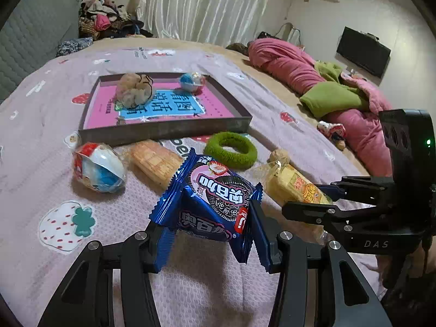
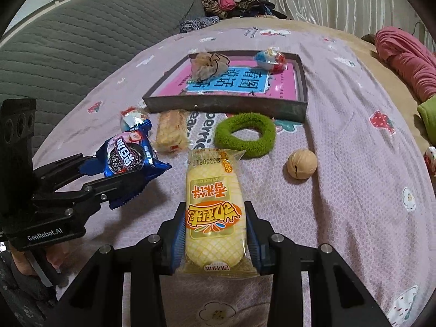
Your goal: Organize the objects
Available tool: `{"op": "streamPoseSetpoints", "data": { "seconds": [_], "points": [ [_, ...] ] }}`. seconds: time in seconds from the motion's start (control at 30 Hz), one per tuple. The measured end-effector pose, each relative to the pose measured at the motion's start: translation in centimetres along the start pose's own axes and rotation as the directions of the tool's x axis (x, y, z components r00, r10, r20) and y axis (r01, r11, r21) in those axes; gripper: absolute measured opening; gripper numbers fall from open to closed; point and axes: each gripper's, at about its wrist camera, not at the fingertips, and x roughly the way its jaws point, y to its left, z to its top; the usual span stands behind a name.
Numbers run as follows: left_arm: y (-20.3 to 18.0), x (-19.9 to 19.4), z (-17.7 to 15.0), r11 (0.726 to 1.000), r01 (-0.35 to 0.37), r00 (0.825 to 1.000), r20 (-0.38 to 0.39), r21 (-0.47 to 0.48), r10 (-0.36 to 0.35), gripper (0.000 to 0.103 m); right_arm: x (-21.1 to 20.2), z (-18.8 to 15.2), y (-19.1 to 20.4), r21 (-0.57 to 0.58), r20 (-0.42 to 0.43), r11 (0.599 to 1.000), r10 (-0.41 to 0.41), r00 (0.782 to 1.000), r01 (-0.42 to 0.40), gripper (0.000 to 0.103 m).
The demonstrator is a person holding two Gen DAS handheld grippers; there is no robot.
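1. The left gripper (image 1: 209,234) clamps a blue cookie packet (image 1: 215,199), lifted clear of the pink bedsheet (image 1: 41,125) — its lower folds are hidden between the fingers.
2. The right gripper (image 2: 215,234) grips a yellow rice-cake packet (image 2: 214,204) by its near end; that end is cut off behind the jaws.
3. The shallow box (image 2: 226,106) holds a crumpled scrunchie (image 2: 208,64) and a wrapped egg toy (image 2: 271,60).
4. In front of the box lie a green hair ring (image 2: 245,135), a walnut (image 2: 302,164), a wafer pack (image 2: 171,133) and a second egg toy (image 1: 99,167) — half hidden in the right view.
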Motion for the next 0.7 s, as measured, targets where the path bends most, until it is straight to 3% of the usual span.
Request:
{"op": "streamPoseSetpoints", "data": {
  "seconds": [0.7],
  "points": [
    [-2.4, -5.7, 0.7, 0.998, -0.068, 0.995, 0.069, 0.007, 0.067, 0.052, -5.0, 0.0, 2.4, -0.04, 0.1, 0.999, -0.001, 0.995, 0.005, 0.039]
  ]
}}
